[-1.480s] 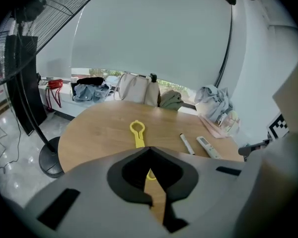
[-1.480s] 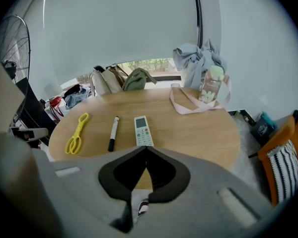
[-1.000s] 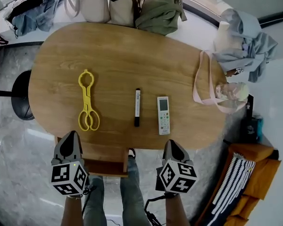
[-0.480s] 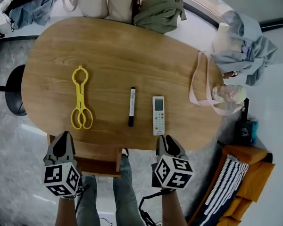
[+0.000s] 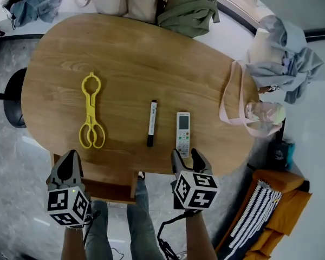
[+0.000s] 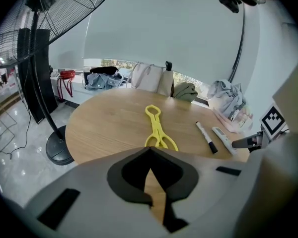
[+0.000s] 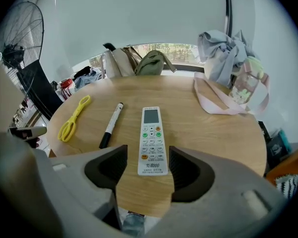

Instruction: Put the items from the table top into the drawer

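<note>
three items lie on the oval wooden table [image 5: 151, 58]: yellow plastic tongs [image 5: 90, 110], black marker pen [image 5: 151, 123], white remote control [image 5: 183, 134]. right gripper [image 7: 148, 155] jaws, just been opening, stand wide astride the remote's near end without touching it, plain only in its own view. left gripper [image 6: 148, 150] jaws meet, empty.

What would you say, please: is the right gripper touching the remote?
Cannot tell. In the right gripper view the right gripper, fingers just opened wider, straddles the remote; table shows beside one finger, the other looks flush with its edge.
</note>
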